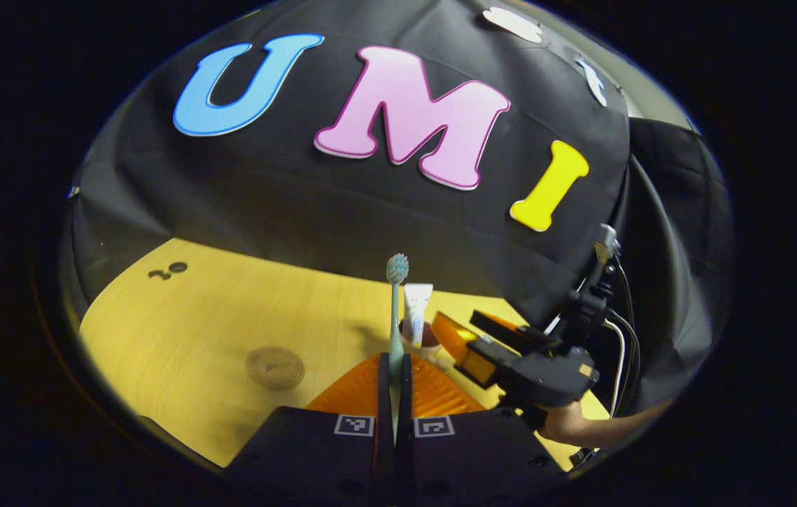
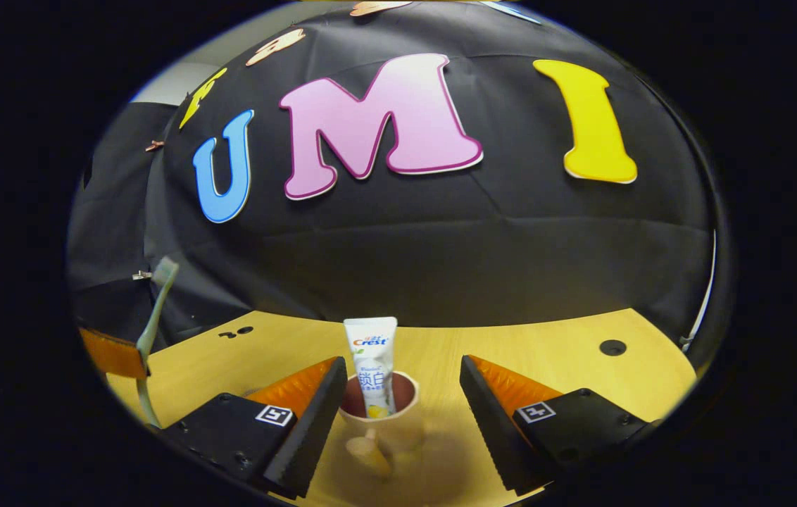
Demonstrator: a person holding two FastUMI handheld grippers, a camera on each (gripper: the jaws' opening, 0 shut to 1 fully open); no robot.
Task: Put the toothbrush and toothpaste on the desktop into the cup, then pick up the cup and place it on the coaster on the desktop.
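Note:
My left gripper (image 1: 394,360) is shut on the handle of a pale green toothbrush (image 1: 396,303), which stands upright with its bristle head on top. Just beyond it, a pink cup (image 1: 423,338) on the table holds the white toothpaste tube (image 1: 417,301). In the right gripper view the cup (image 2: 379,422) sits between the fingers of my open right gripper (image 2: 402,380), touching neither, and the tube (image 2: 371,366) stands in it. At that view's left edge the left gripper (image 2: 132,359) holds the toothbrush (image 2: 156,303). A round brown coaster (image 1: 274,367) lies left of the cup.
The light wooden table (image 1: 180,331) has small dark holes at its far left (image 1: 168,270) and far right (image 2: 612,346). A person's hand and forearm (image 1: 581,426) hold the right gripper (image 1: 472,334), with cables running behind it. Black cloth walls the booth.

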